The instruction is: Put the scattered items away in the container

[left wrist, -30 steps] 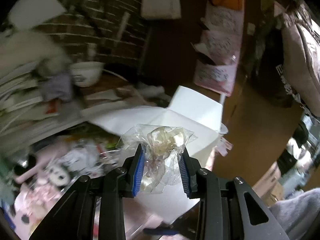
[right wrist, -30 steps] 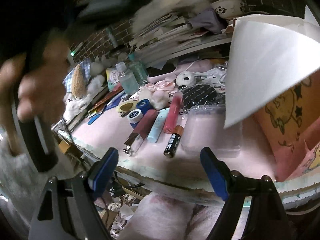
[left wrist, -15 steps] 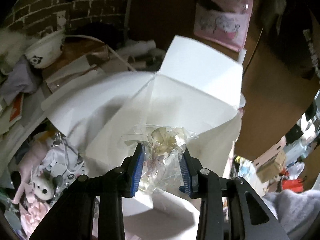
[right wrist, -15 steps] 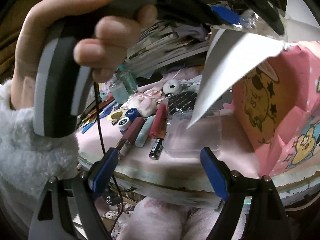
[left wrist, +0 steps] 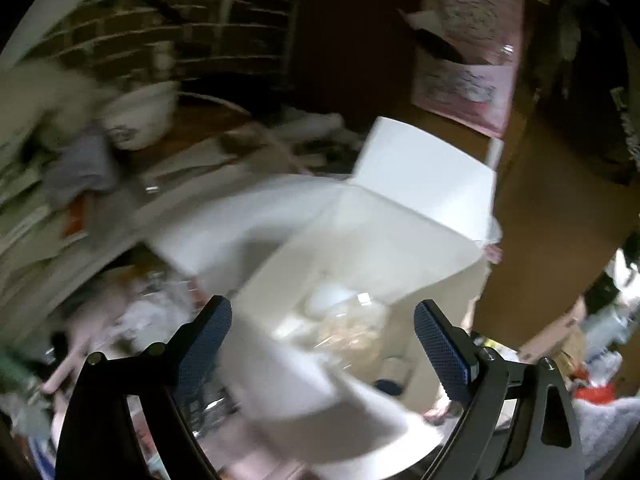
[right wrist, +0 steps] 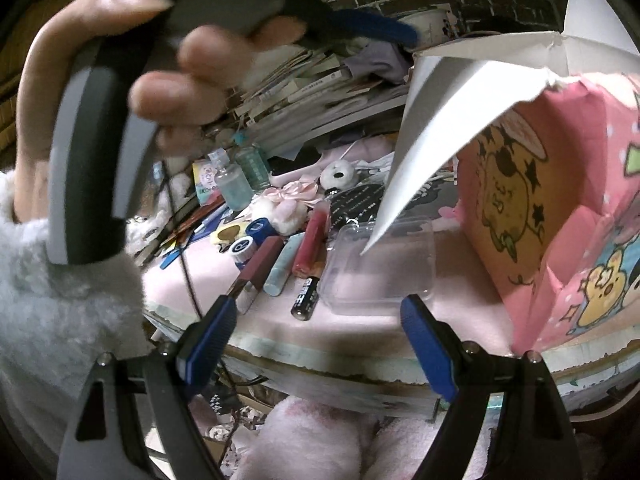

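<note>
My left gripper [left wrist: 322, 338] hangs open above the white inside of the cardboard box [left wrist: 420, 176]. The clear plastic bag of cream ribbon [left wrist: 352, 330] lies blurred inside the box, free of the fingers. In the right wrist view the same box [right wrist: 560, 184] shows its pink cartoon outside, flaps raised. My right gripper [right wrist: 316, 340] stands open and holds nothing, in front of the pink table [right wrist: 452, 320]. Scattered there lie a clear plastic case [right wrist: 380, 264], a black battery [right wrist: 306, 298], a red tube [right wrist: 312, 236], a pale blue tube [right wrist: 282, 266] and a maroon lipstick [right wrist: 256, 276].
A person's hand [right wrist: 120, 92] in a fluffy white sleeve holds the other gripper's handle at upper left. Small bottles [right wrist: 236, 176], a panda plush [right wrist: 340, 172], pink bows and stacked books [right wrist: 304, 84] crowd the table's back. A panda bowl [left wrist: 140, 116] stands by the brick wall.
My left gripper opened and let go of the ribbon bag, which dropped into the box. The right gripper stayed open and hardly moved.
</note>
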